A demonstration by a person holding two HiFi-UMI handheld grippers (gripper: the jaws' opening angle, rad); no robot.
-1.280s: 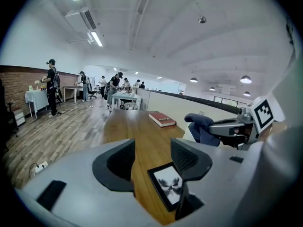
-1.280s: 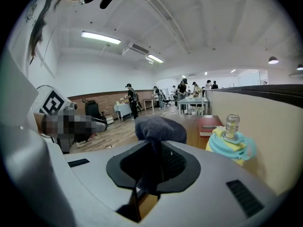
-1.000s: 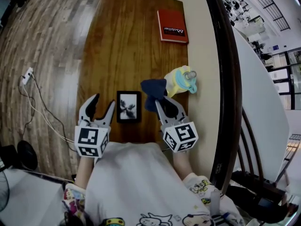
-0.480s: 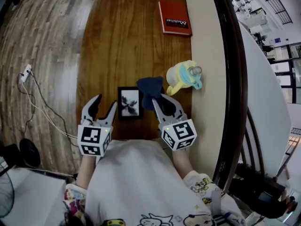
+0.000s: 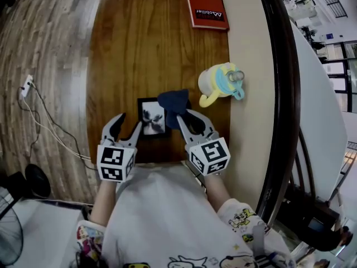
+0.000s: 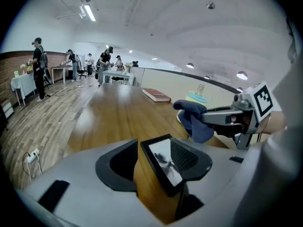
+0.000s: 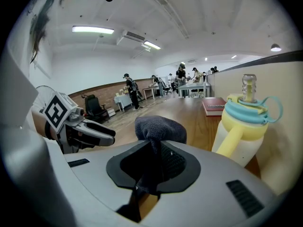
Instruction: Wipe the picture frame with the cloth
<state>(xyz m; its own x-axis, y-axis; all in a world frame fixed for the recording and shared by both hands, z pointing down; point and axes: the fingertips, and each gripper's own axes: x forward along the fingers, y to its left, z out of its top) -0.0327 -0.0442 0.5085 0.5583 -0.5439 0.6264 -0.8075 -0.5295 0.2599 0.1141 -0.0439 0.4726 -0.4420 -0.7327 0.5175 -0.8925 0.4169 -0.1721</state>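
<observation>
One picture frame point(image 5: 152, 116) lies seemingly flat, lengthwise along the table point(image 5: 139, 49).

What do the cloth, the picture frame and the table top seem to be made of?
Cloth: soft dark-blue textile, perhaps terry or microfibre; fuzzy nap, bunched folds.
Picture frame: black, smooth, matt border, plastic or painted wood, cannot tell which.
Table top: brown wood or veneer, semi-gloss; lengthwise grain streaks and a pale sheen.

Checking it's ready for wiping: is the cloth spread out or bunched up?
Bunched up: the dark blue cloth bulges as a rounded wad ahead of the right gripper, whose jaws are shut on it.
</observation>
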